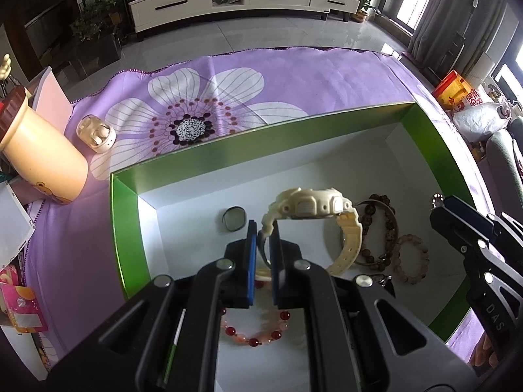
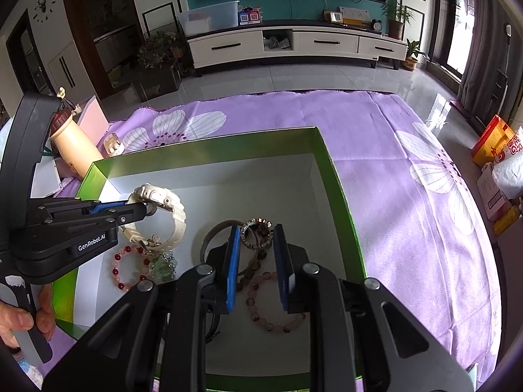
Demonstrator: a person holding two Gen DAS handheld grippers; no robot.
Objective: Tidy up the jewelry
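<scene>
A green box (image 1: 209,160) with a white floor holds the jewelry. My left gripper (image 1: 264,228) is shut on the strap of a cream watch (image 1: 310,207) and holds it above the box floor; it also shows in the right wrist view (image 2: 160,201). My right gripper (image 2: 255,232) holds a sparkly ring-shaped bracelet (image 2: 256,233) between its blue pads (image 2: 232,261), above a brown bead bracelet (image 1: 380,228) and a pink bead bracelet (image 2: 271,310). A red-and-pink bead bracelet (image 1: 255,333) lies under my left gripper. A small dark ring (image 1: 232,219) lies at the back.
The box stands on a purple flowered cloth (image 1: 294,78). A cream bottle (image 1: 42,153) and an earbud case (image 1: 96,134) lie left of the box. A green bead piece (image 2: 161,266) lies in the box. Bags and cartons (image 2: 500,160) sit at the right.
</scene>
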